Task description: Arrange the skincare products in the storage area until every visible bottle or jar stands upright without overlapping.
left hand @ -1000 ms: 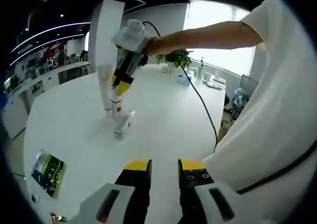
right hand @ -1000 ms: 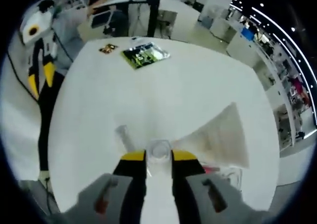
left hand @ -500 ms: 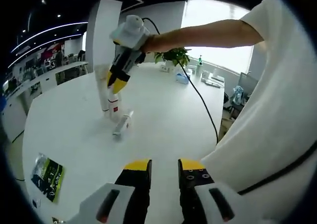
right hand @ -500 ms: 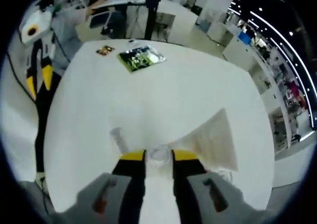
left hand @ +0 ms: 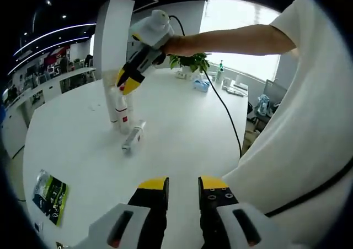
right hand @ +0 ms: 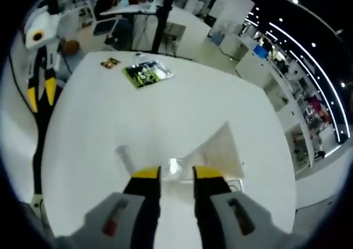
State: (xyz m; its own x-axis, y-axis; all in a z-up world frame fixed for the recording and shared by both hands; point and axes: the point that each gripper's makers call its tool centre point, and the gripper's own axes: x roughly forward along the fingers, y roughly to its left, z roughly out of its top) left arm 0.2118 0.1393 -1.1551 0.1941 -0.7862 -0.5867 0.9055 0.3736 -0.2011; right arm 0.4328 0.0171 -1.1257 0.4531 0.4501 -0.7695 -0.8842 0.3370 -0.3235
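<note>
One red-labelled bottle stands upright below right gripper; writing unreadable.

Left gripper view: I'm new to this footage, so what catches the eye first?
The right tool hangs just above an upright white bottle near the table's middle. A second bottle lies on its side right in front of it. A green packet sits near the table's edge.

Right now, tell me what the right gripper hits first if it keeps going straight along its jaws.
Probably the clear cap of the upright bottle, directly ahead of the right gripper between its open jaws; the white table lies beyond. Depth is uncertain.
</note>
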